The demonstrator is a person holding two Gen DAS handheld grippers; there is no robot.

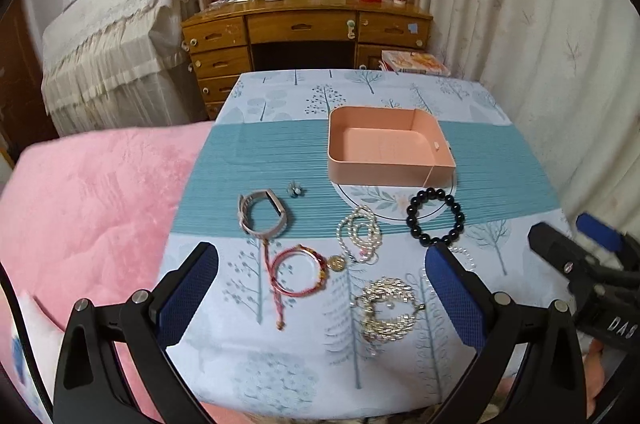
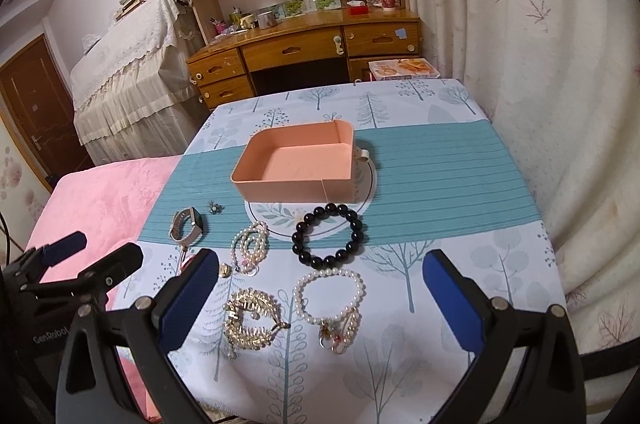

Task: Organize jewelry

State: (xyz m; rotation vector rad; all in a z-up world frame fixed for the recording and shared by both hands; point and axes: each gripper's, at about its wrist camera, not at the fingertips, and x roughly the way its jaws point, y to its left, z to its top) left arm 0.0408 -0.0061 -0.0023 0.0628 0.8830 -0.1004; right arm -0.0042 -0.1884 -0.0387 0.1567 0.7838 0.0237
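Observation:
An empty peach box (image 1: 384, 148) (image 2: 296, 160) sits open on the teal band of the tablecloth. In front of it lie a black bead bracelet (image 1: 435, 216) (image 2: 328, 234), a coiled pearl strand (image 1: 359, 234) (image 2: 249, 246), a grey watch (image 1: 262, 214) (image 2: 186, 224), a small brooch (image 1: 295, 189) (image 2: 215, 207), a red cord bracelet (image 1: 298, 270), a gold hair clip (image 1: 388, 310) (image 2: 250, 322) and a pearl bracelet with charms (image 2: 330, 304). My left gripper (image 1: 322, 292) hangs open above the cord bracelet and clip. Open too, my right gripper (image 2: 316, 298) hovers over the pearl bracelet.
A pink blanket (image 1: 88, 208) lies left of the table. Cream curtains (image 2: 520, 64) hang close on the right. Behind the table stand a wooden desk (image 1: 304, 28) with shelves and a book (image 1: 414, 62) at the far edge. The right gripper's body (image 1: 592, 276) shows at the left view's right side.

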